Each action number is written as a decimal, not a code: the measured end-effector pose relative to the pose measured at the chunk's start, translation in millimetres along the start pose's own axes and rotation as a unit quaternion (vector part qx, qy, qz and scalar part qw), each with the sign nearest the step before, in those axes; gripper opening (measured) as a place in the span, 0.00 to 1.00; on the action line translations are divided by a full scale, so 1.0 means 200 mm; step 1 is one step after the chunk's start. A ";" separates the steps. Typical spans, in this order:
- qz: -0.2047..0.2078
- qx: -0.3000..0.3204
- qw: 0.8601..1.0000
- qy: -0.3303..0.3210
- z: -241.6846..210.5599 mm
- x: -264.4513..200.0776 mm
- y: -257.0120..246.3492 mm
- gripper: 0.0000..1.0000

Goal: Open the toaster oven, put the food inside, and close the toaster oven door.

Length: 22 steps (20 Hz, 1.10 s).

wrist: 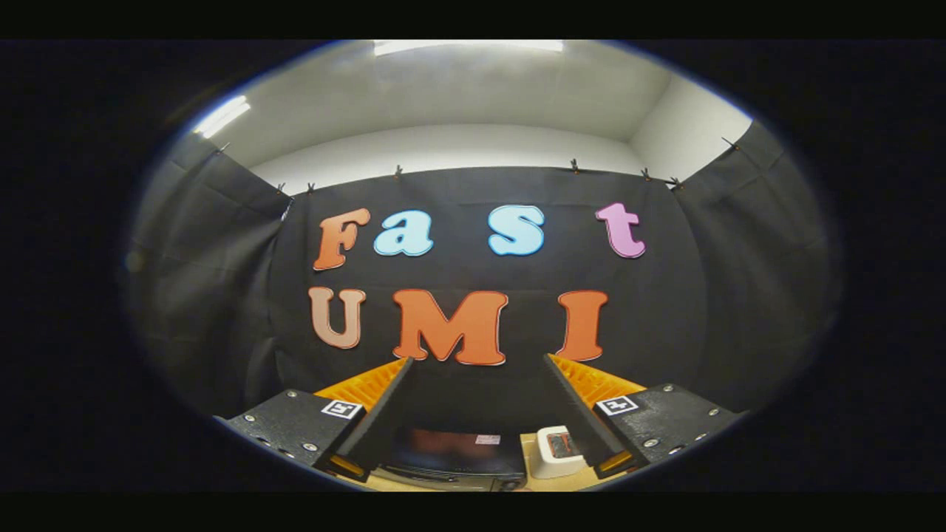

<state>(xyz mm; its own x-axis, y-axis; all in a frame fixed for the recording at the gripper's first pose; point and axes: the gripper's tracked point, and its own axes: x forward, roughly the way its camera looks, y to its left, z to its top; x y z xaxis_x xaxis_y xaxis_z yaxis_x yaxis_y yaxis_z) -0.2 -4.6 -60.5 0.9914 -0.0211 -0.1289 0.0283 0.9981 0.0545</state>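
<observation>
One dark appliance, the toaster oven (458, 454), sits low between the gripper's two fingers, on a light wooden table (533, 484). Its top surface is glossy and reflects the booth wall above it. A small pale label shows on that surface. The front edge of the oven is partly visible near the base of the fingers; whether the door is open or closed cannot be told from this angle.

Beside the toaster oven, on the right, stands a small white container (556, 452) with a dark reddish item in it, likely the food. It rests on the table just inside the right finger, close to the oven but apart from it.

The gripper (477, 362) is held well above the table, level with the wall. Its fingers (377, 414) are spread wide, with nothing between them and no contact with any object. Each finger carries a square printed marker (341, 408) on its mount block.

Beyond the fingers hangs the booth wall, a black cloth (702, 310) clipped along its top edge. Above the cloth, a pale room wall (458, 148) and ceiling are visible, with bright light strips (222, 114) overhead.
</observation>
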 end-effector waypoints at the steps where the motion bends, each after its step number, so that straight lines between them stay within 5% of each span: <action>1: 0.003 0.007 1.000 0.010 -0.07 0.01 0.02 0.99; 6: 0.034 0.072 0.984 0.157 -0.60 -0.05 0.17 0.99; 10: 0.034 0.055 0.972 0.227 -0.92 -0.03 0.21 0.98; 17: 0.036 0.023 0.947 0.319 -1.42 -0.06 0.34 0.95; 22: 0.031 0.010 0.941 0.338 -1.55 -0.06 0.38 0.94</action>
<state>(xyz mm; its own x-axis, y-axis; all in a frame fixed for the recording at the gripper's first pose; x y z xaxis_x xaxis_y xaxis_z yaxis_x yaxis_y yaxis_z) -49.5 89.5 -361.8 0.6843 0.0850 -0.7243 -0.0176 0.9948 0.1001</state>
